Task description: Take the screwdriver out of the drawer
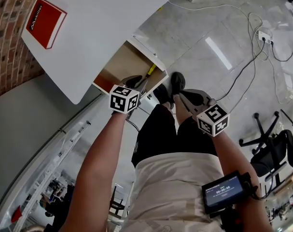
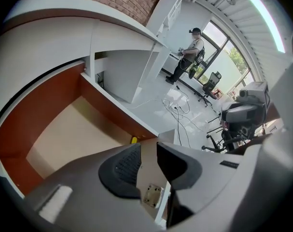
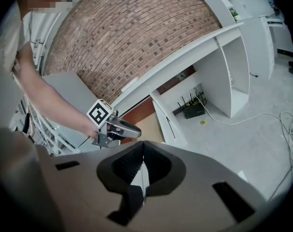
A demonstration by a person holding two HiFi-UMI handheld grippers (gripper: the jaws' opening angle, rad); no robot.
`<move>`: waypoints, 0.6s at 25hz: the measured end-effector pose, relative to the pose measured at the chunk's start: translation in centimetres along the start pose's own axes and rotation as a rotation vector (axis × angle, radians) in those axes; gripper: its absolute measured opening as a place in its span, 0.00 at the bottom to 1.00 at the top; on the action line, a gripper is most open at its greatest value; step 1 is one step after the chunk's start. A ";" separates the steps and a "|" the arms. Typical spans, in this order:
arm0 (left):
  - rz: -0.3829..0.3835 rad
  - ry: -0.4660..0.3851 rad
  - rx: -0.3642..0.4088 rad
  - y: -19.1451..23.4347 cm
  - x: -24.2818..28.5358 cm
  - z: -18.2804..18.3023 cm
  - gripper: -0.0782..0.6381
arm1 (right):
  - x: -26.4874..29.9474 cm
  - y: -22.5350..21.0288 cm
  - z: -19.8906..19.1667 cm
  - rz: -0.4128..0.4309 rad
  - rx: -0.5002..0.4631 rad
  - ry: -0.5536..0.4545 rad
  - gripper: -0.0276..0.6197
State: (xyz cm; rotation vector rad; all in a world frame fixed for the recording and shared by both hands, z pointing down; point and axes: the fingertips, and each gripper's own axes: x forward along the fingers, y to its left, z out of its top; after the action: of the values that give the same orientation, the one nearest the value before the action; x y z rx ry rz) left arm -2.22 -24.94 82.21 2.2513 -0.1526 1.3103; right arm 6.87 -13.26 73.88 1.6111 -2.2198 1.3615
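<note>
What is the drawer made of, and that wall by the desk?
The drawer looks like wood board, probably laminated: smooth matte tan floor, reddish-brown sides, white front. The wall looks like brick: rough reddish blocks with pale mortar lines.

One open drawer (image 1: 118,64) holding one yellow-handled screwdriver (image 1: 151,70); one red book (image 1: 45,22) on the tabletop (image 1: 98,23), upper left. Two tongs: left tongs (image 1: 136,82), right tongs (image 1: 178,96). One power strip (image 1: 265,36), upper right.

You're in an office-like workspace: a white desk (image 1: 103,28) against a brick wall (image 1: 8,33), swivel chairs (image 1: 268,140) on a polished floor (image 1: 194,28), loose cables (image 2: 177,106), a router (image 3: 193,111) under white shelving (image 3: 243,66), and big windows (image 2: 228,57).
</note>
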 end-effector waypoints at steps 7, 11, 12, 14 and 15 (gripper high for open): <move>0.008 0.052 0.008 1.4 2.2 -0.7 0.31 | 0.1 -1.4 -0.7 -0.009 0.015 0.001 0.05; -0.005 0.083 0.032 1.8 3.6 -1.4 0.31 | 0.0 -2.3 -1.1 -0.021 0.021 -0.002 0.05; -0.008 0.089 0.037 2.0 3.9 -1.5 0.31 | 0.0 -2.5 -1.2 -0.024 0.021 -0.003 0.05; -0.010 0.099 0.044 2.5 4.5 -1.6 0.31 | 0.2 -2.8 -1.5 -0.029 0.022 -0.004 0.05; -0.009 0.106 0.046 2.7 4.8 -1.8 0.31 | 0.3 -2.9 -1.7 -0.029 0.024 -0.004 0.05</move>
State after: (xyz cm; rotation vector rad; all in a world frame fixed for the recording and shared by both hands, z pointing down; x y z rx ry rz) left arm -2.04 -25.63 87.98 2.2118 -0.0751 1.4390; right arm 8.38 -12.43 76.81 1.6484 -2.1810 1.3846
